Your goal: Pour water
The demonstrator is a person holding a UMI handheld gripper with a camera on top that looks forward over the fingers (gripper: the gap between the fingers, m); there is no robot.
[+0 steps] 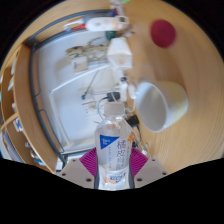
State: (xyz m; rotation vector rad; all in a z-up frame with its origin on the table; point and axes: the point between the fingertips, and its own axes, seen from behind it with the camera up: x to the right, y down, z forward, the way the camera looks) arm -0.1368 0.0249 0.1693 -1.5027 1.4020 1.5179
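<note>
A clear plastic water bottle (113, 140) with a white and blue label and an orange picture stands between my fingers. Its cap end points away toward the white cup (161, 103). My gripper (113, 162) is shut on the bottle, with the magenta pads (91, 160) pressed against its two sides. The cup is a plain white bowl-shaped one, just ahead and to the right of the bottle's top, on the round wooden table (190, 70). The bottle's neck leans slightly toward the cup.
A dark red round object (163, 33) lies on the table beyond the cup. To the left is a white surface (60, 100) with cables, a white adapter (119, 48) and small metal parts. The table's curved edge runs along the left.
</note>
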